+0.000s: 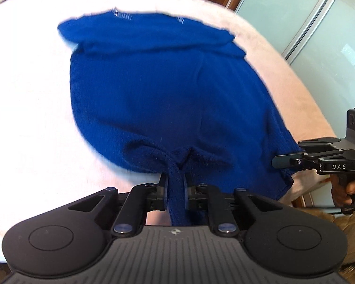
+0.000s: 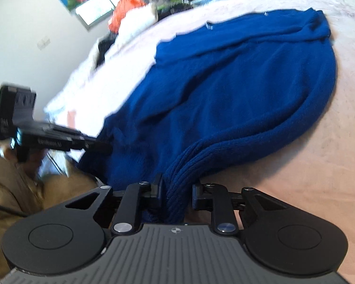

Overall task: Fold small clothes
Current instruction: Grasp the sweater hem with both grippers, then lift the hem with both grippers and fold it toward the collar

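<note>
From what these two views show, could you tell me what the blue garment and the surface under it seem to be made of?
The blue garment looks like a soft matte knit, perhaps wool or acrylic: fine ribs show along the hem bunched at the right gripper. The pale pink cover beneath it looks like a slightly fuzzy woven or fleece fabric, with a faint dotted texture; blur leaves the fibre open.

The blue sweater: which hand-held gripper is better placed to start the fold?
Probably neither alone. The left hand-held gripper pinches the blue sweater at its near hem, and the right hand-held gripper has the ribbed corner, so both could lift together.
</note>
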Motion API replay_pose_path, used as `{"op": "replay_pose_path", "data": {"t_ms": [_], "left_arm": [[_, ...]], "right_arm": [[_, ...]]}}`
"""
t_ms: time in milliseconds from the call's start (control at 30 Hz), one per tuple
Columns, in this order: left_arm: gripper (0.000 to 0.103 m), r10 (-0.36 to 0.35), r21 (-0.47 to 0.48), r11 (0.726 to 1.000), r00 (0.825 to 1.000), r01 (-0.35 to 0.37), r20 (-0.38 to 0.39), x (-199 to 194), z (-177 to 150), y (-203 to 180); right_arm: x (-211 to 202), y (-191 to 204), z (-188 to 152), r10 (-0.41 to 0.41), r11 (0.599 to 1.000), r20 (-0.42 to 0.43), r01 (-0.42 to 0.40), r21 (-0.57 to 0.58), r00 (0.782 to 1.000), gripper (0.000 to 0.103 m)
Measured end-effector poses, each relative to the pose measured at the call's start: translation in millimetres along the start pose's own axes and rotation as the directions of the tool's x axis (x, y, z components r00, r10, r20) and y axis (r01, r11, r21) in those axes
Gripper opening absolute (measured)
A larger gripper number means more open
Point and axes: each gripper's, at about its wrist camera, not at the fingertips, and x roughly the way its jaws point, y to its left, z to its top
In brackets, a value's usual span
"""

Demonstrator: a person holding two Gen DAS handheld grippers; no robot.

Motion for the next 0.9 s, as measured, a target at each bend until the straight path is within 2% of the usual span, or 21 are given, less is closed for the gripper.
{"op": "replay_pose_path", "data": {"t_ms": [100, 233, 367, 533, 800, 900], "left_arm": [[0.012, 0.023, 0.016, 1.000, 0.998, -0.024, 0.066, -7, 11, -3], [0.012, 0.074, 0.023, 0.997, 0.987, -0.078, 0.142, -9, 29, -8], [0.012, 0.156, 0.021, 0.986, 0.964, -0.164, 0.216, -4, 51, -13], [0.012, 0.225, 0.003, 0.972, 0.931, -0.236, 0.286, 2, 72, -14], [0.012, 0.309, -0.042, 0.949, 0.904, -0.311, 0.294, 20, 97, -10], [0.012, 0.358, -0.034, 0.931, 0.885, -0.365, 0.297, 28, 100, -15]], "right_arm": [[-9, 0, 11, 0.023, 1.000, 0.060, -0.023, 0.001, 0.998, 0.023], [-14, 0, 30, 0.014, 1.000, 0.130, -0.012, -0.013, 0.991, 0.023], [-12, -8, 51, 0.001, 1.000, 0.184, 0.001, -0.009, 0.983, 0.023], [-1, -26, 75, -0.045, 0.999, 0.211, 0.040, 0.029, 0.976, 0.023], [21, -50, 94, -0.119, 0.990, 0.247, 0.097, 0.098, 0.962, 0.023], [30, -54, 100, -0.142, 0.987, 0.252, 0.117, 0.110, 0.957, 0.023]]}}
